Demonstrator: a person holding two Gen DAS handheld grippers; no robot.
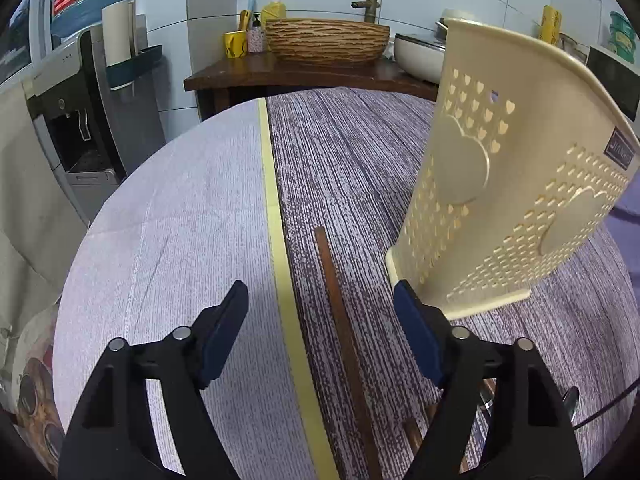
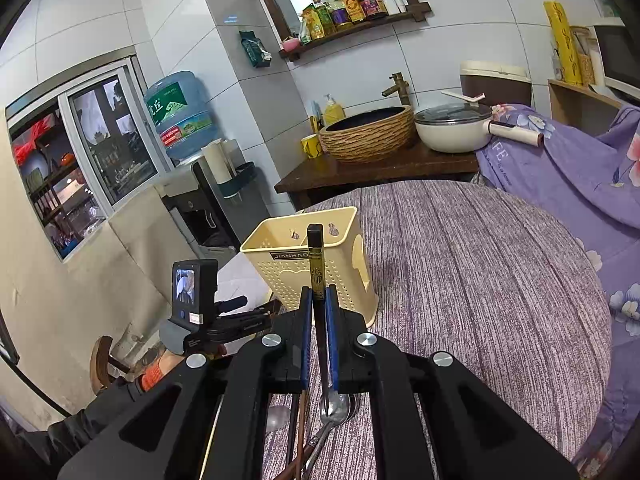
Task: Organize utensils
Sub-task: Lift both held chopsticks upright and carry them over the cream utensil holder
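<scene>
While the left claw (image 1: 320,300) gapes, the right claw (image 2: 319,300) clamps a slim dark chopstick (image 2: 316,264) before the perforated cream holder (image 2: 280,272)

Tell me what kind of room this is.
Most likely a home kitchen or dining corner. A shelf of sauce bottles hangs on the tiled wall, a lidded pot sits beside a basin with a faucet, and a water dispenser stands nearby.

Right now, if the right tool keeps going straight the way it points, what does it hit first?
Probably the holder: it stands dead ahead of the right tool, and the chopstick it grips would touch first. Depth is unclear.
</scene>
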